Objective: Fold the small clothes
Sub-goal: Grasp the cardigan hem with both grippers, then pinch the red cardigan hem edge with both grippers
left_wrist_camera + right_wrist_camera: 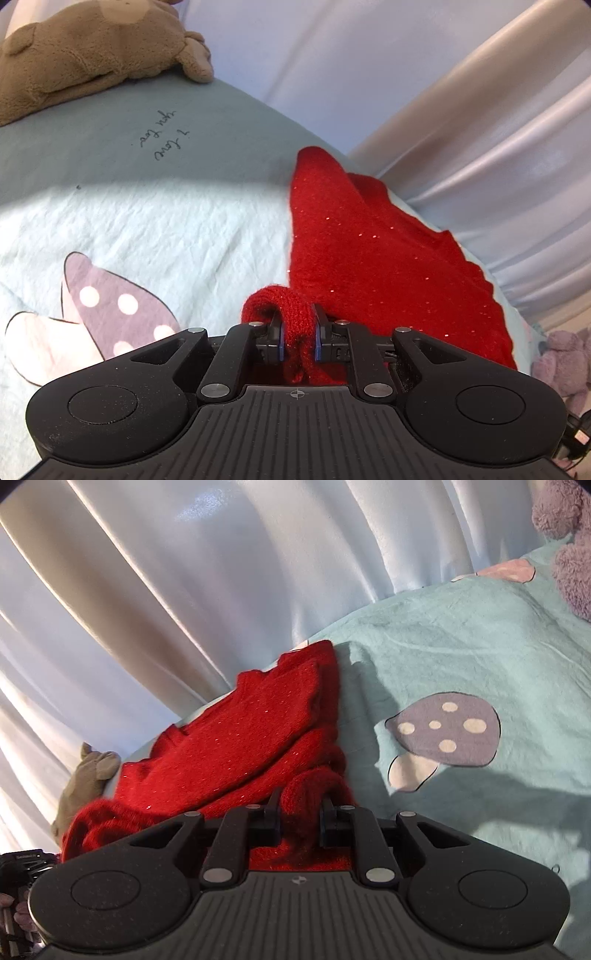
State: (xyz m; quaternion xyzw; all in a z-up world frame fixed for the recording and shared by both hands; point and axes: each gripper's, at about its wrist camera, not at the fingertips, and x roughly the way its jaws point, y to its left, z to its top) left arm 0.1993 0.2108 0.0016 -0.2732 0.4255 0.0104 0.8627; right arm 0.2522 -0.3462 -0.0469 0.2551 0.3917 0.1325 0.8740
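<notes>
Left gripper [298,334]: low over the bed, pointing nearly flat along the sheet, clenched on a bunched roll of the red knit sweater [369,251]. Blue pads [281,343] press the fabric from both sides; a loop of knit bulges out just ahead and left of the fingertips. Rest of the sweater fans out ahead and to the right, lying flat on the light blue bedsheet [147,221] with its scalloped hem toward the right edge

Right gripper [298,808]: same low, shallow pose, also clamped on the sweater [240,738], thick fold of knit filling the gap between the fingers. Garment runs ahead and to the left from here, layered in folds, right up by the white curtain [166,590]

Left view only:
- brown plush toy [92,51] far ahead-left on the sheet
- handwritten script print [164,140] ahead, upside down
- mushroom print [110,306] just left of the gripper
- purple plush [561,362] at far right edge, curtain [498,147] ahead-right

Right view only:
- mushroom print [443,734] ahead-right on the sheet [461,635], partly in the gripper's shadow
- purple plush [569,546] far ahead-right
- grey-brown plush [88,779] left, touching the sweater's edge
- second rolled bunch of sweater at near left, with part of a black device just beyond it at frame edge; cannot tell what it is
</notes>
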